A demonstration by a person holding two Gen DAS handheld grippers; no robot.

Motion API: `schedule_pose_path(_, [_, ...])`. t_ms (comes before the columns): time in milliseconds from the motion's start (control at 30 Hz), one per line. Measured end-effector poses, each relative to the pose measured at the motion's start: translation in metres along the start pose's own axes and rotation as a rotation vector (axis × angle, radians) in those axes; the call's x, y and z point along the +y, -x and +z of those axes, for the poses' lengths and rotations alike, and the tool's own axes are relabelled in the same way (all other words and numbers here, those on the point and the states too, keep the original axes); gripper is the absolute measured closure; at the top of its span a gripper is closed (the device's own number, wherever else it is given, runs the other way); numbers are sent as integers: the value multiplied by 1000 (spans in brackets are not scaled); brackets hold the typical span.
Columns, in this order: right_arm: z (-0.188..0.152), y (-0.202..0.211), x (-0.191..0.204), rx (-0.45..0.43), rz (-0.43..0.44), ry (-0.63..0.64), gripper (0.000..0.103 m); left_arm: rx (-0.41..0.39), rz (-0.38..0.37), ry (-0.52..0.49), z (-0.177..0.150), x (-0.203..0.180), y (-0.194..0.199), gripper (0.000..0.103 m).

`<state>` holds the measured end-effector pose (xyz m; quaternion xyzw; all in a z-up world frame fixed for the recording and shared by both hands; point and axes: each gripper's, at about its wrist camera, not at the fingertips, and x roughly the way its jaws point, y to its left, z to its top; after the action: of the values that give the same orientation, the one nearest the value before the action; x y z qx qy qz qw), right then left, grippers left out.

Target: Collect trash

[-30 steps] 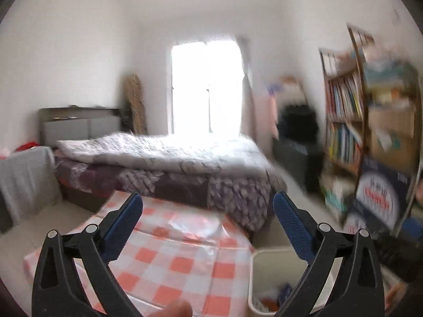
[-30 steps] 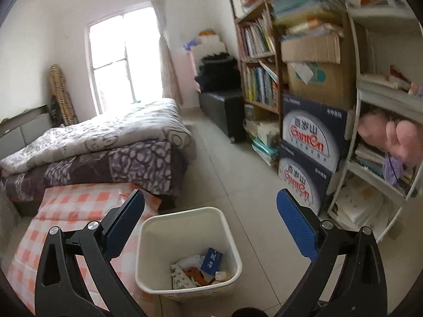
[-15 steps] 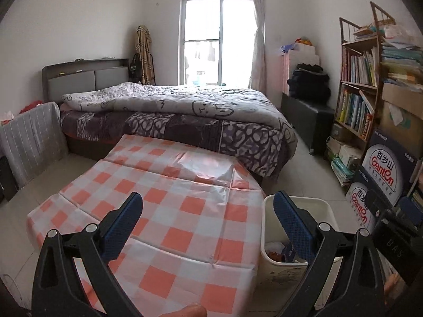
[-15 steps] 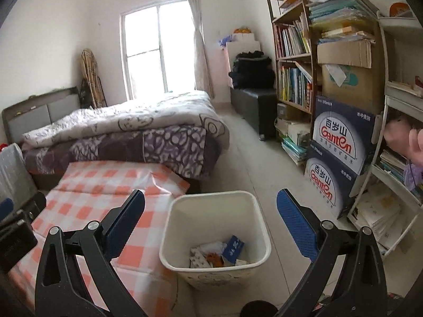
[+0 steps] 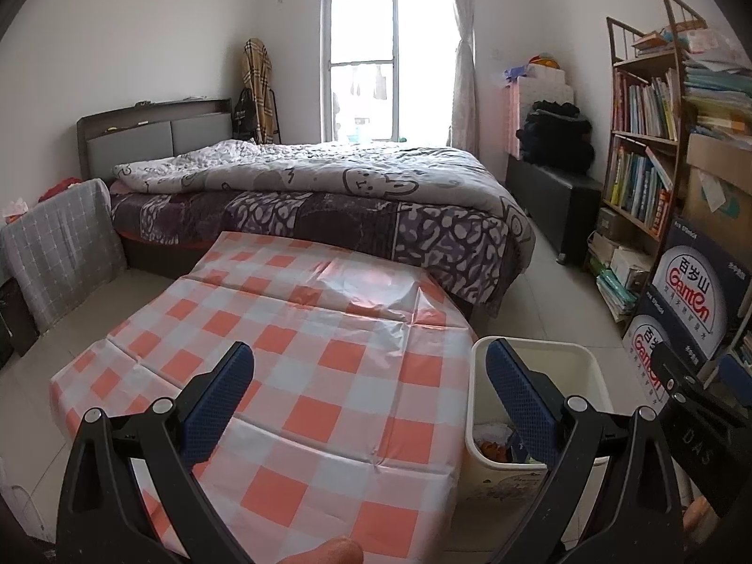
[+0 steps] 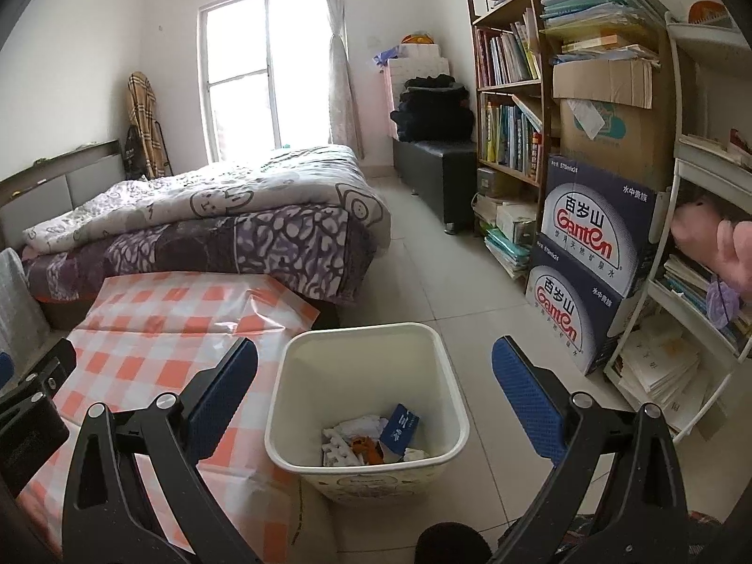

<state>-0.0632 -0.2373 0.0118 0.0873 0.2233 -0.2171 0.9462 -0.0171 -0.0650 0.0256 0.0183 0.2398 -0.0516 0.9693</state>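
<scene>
Below, trash (image 6: 371,439) lies between right tongs (image 6: 374,381).

A bedroom with white walls (image 5: 155,37) and a pale tiled floor (image 6: 423,258). Daylight floods through the far window (image 5: 371,61), curtain (image 5: 463,70) drawn to its right. A bed (image 5: 329,197) with a patterned quilt fills the middle (grey headboard (image 5: 150,136) at left). Crowded bookshelves (image 6: 507,89) line the right wall above stacked cartons (image 6: 592,263).

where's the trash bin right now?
The white trash bin stands on the floor, centre of the right wrist view, against the right edge of the checkered table and left of the Ganten boxes; lower right in the left wrist view.
</scene>
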Motion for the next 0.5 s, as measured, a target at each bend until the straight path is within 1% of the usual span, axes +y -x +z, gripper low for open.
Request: schedule_pose_path(500, [1,2,0,-4,-7,5,7,11,10,-13,-2,-5,-2,7])
